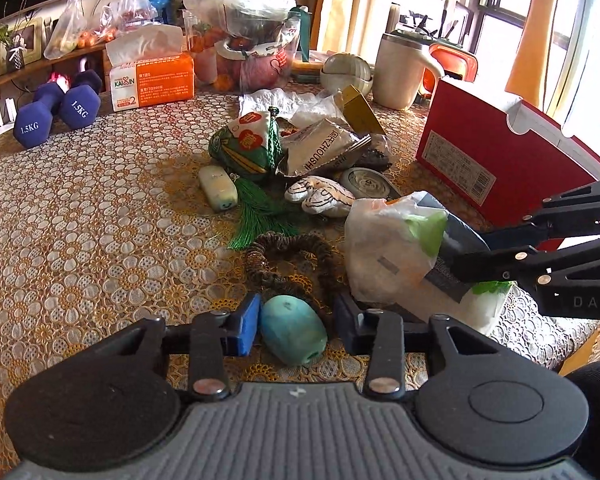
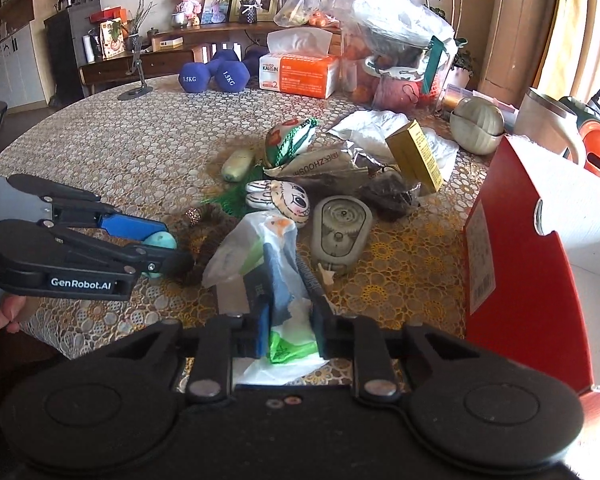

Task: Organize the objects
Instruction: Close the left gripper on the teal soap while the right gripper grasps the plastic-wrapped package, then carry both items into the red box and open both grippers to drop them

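Op: Tongs first. My right gripper point(image 2: 290, 330) is clamped on the white plastic bag point(image 2: 260, 256) near the table edge, folds bunched between its pads. My left gripper point(image 1: 294, 320) straddles the teal egg-shaped piece point(image 1: 293, 334); the blue pad touches one side, but a small gap shows at the other pad, so I cannot tell whether the grip is made.

Obs: Where would they go?

Op: I'd judge the red box point(image 1: 480, 160), standing open at the right, well apart from the egg. I can't see inside it.

Obs: Progress?

Op: Early, by my reading. Nearly everything is left: the silver packet point(image 1: 320, 148), round grey gadget point(image 2: 342, 236), bunny toy point(image 2: 284, 200), green tassel point(image 1: 256, 216) and beaded ring point(image 1: 288, 260) lie heaped mid-table point(image 1: 80, 220).
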Tool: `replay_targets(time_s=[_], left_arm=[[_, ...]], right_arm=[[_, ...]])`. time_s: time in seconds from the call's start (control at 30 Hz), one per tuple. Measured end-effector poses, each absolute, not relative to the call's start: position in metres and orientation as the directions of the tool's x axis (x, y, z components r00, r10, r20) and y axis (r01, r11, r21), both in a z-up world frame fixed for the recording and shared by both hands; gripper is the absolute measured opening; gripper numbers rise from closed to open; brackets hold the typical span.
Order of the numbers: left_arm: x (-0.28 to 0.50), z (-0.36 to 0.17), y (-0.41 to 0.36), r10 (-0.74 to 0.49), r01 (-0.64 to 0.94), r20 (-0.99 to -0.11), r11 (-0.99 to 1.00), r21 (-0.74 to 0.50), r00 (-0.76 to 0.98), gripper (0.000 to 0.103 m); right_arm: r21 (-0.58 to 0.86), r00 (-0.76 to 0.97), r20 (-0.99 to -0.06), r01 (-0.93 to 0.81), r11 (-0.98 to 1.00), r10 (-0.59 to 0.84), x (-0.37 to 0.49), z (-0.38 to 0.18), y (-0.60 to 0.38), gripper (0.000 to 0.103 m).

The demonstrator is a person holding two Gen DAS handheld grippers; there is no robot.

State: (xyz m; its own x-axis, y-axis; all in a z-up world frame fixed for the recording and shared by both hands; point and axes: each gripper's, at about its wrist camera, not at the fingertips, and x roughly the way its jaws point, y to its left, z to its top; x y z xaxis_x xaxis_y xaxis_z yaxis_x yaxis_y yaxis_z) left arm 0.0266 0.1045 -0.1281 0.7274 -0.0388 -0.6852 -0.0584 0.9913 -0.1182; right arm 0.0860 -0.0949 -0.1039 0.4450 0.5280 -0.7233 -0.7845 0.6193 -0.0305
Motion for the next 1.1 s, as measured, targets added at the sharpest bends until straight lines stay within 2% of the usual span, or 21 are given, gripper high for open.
replay_targets(time_s=[0.1,0.6,1.1], left_arm=[[0.025,-0.127,0.103,-0.048,-0.054,-0.688,0.991,-0.125,0.724,0.028],[0.003,-0.109,0.101,-0.014,-0.094,-0.701,0.989,-0.115,0.713,0.028],[0.031,-0.025,0.057,-0.097,0.017,-0.642,0.991,-0.130,0.761,0.028]], right_arm=[[-0.032,0.447,-0.723,-0.783,0.621,0.526,0.084,-0.103,-0.094,0.016],[-0.021,0.497,-0.667,-0.757,0.653,0.555,0.061,-0.068,-0.116,0.013],[0.012,0.587,-0.580,-0.687,0.727,0.564,0.079,0.010,-0.192,0.013]])
